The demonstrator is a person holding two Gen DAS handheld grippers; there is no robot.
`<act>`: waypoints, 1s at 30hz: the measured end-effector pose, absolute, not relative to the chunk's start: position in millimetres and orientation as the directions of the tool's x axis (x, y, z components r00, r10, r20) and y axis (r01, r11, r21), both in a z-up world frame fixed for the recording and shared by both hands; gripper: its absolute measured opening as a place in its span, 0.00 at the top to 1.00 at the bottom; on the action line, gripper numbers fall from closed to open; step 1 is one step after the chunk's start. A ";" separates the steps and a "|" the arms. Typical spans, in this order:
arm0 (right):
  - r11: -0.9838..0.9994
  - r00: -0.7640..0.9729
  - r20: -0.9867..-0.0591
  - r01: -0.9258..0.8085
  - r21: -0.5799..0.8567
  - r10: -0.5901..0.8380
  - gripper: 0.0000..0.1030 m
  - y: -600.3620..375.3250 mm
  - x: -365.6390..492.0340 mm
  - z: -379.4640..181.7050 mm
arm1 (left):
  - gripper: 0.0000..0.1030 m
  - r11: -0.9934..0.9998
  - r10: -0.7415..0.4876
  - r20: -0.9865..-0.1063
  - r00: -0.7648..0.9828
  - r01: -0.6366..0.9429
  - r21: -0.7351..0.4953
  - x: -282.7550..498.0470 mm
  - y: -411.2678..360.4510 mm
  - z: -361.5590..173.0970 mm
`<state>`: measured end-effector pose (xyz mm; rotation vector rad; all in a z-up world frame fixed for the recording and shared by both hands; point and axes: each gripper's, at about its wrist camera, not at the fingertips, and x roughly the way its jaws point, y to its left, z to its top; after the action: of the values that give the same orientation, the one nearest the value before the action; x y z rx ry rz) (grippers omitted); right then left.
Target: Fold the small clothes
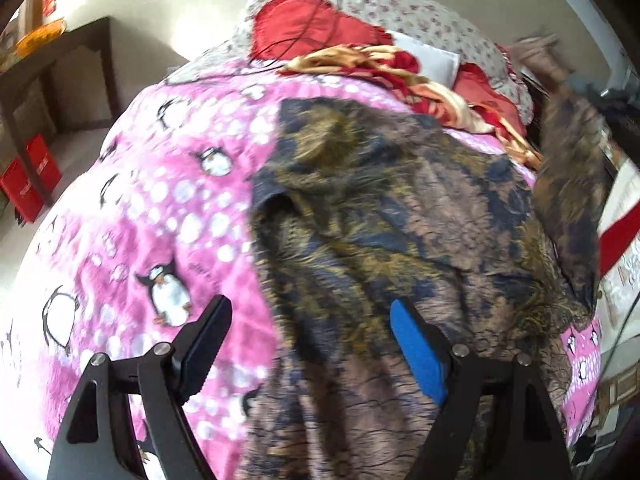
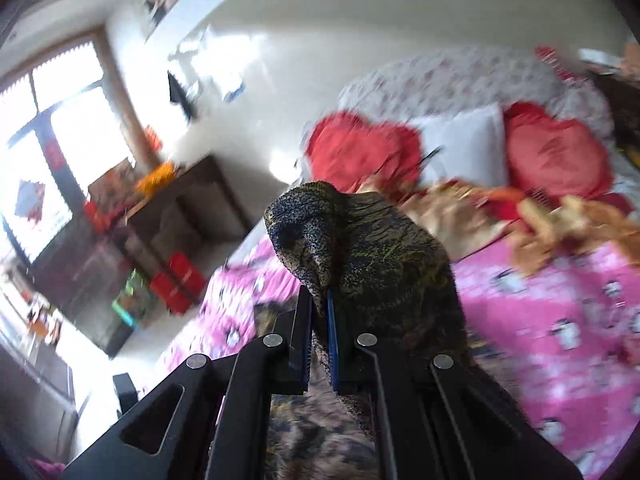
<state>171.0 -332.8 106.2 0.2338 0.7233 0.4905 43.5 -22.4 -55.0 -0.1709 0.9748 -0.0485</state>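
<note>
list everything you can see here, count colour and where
patterned garment: 1, dark blue, olive and brown, spread on the blanket, one edge lifted
penguin blanket: 1, pink, covering the bed
heart cushions: 2, red, at the head of the bed
white pillow: 1, between the cushions
floral cover: 1, pale, behind the cushions
red-gold cloth: 1, crumpled near the cushions
dark table: 1, brown, beside the bed
red boxes: 2, under the table
left gripper: black, open above the garment
right gripper: black, shut on the garment
</note>
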 end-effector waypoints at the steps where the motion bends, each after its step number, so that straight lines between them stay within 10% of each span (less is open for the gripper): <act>1: 0.854 0.617 -0.591 -0.352 0.383 0.519 0.90 -320.3 174.9 89.0 | 0.18 0.986 -0.112 -0.825 0.554 -0.044 -0.164 44.1 -19.5 -58.1; 9: 0.834 0.239 -0.819 -0.348 0.429 0.521 0.78 -223.2 179.8 -72.9 | 0.18 0.987 -0.086 -0.842 0.533 -0.068 -0.144 54.8 -6.6 -67.4; 22: 0.881 0.459 -0.755 -0.168 0.443 0.468 0.65 -410.7 87.2 -4.6 | 0.21 0.988 -0.153 -0.842 0.517 0.095 -0.121 146.5 -67.4 -59.4; 30: 0.871 0.571 -0.725 0.034 0.490 0.385 0.65 -507.8 40.7 2.8 | 0.95 0.992 -0.084 -0.907 0.413 0.122 -0.037 173.3 -97.9 -82.0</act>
<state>40.7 -507.8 2.8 0.4875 0.9495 0.2160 173.3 -97.9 -82.0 0.0367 1.1381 -0.1294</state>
